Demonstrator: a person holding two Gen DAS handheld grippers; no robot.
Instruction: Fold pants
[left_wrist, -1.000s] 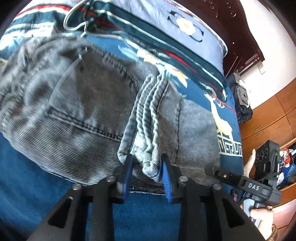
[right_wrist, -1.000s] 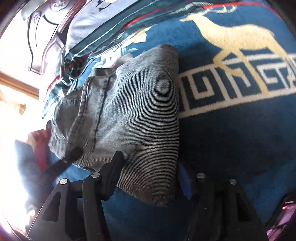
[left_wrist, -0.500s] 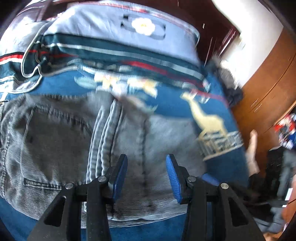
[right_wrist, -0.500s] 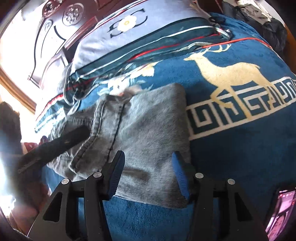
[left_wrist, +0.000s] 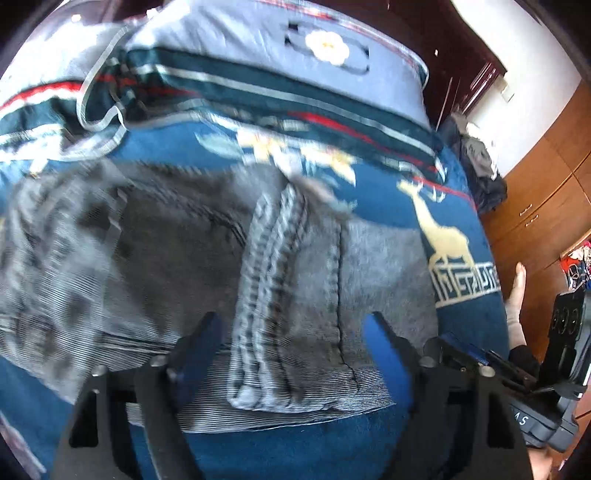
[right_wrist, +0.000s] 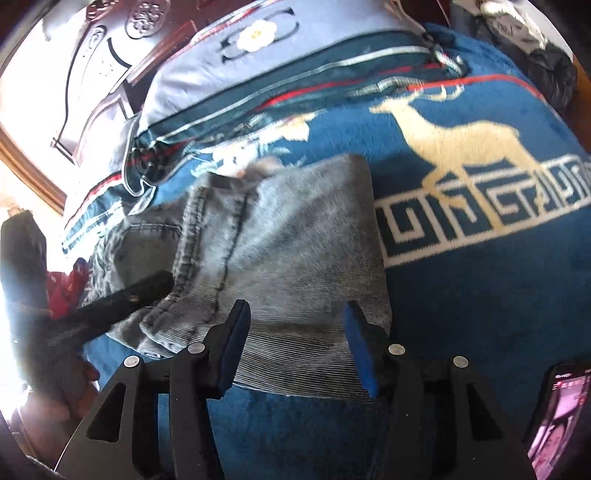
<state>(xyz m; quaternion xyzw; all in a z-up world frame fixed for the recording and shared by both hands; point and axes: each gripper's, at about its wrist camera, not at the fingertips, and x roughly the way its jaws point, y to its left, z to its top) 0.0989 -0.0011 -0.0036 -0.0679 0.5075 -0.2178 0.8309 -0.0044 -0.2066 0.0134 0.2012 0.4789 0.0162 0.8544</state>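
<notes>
On a blue deer-print blanket (right_wrist: 480, 295) by pillows (left_wrist: 295, 55): folded pants (left_wrist: 221, 277); left gripper (left_wrist: 295, 350) and right gripper (right_wrist: 295, 343) spread wide, gripping nothing.

Pants (left_wrist: 155, 258) motion-blurred in left wrist view; left part smeared, pocket and seams hard to read. Far edge of pants (right_wrist: 258, 170) also blurred in right wrist view. Blanket (left_wrist: 295, 443) hidden under pants; flower print at far edge smeared. Pillow (left_wrist: 258, 55) cut off by top edge. Phone (right_wrist: 557, 410) at near right cut by frame edge, screen unreadable. Left side of right wrist view washed out by glare. Dark heap (left_wrist: 480, 166) at far right too small to identify.
</notes>
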